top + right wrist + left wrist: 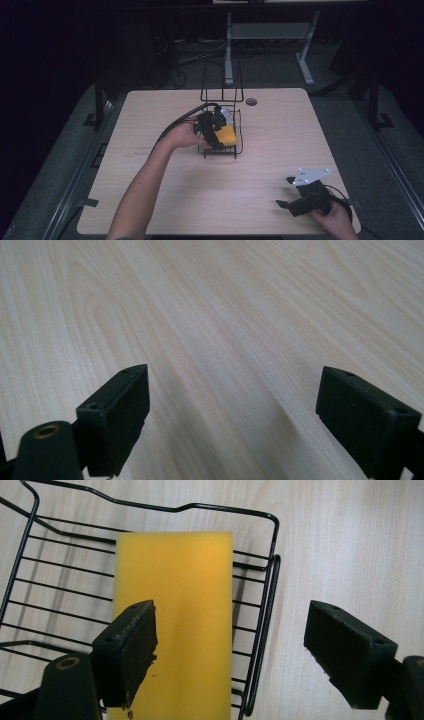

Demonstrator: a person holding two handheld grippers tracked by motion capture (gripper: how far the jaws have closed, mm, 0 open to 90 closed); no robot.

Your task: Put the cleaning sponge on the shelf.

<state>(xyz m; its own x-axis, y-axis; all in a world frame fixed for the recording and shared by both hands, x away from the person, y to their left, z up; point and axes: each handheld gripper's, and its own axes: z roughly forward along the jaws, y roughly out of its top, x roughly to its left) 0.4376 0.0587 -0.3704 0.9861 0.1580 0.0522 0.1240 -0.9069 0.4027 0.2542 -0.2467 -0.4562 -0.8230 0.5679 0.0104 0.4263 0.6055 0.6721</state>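
Left claw [230,645] jaws apart over the wire basket [270,580]; yellow sponge [175,620] lies flat inside, against the basket's rim. Right claw [232,415] jaws apart near the desk [280,135] front-right edge, bare wood around.

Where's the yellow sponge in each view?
High view: yellow sponge at table centre, inside the black wire basket, under the left gripper.
Left gripper view: sponge centre-left, lying on the basket floor, one open jaw over it.
Right gripper view: not in it, bare wooden table.
Shared landmark: the wire basket.
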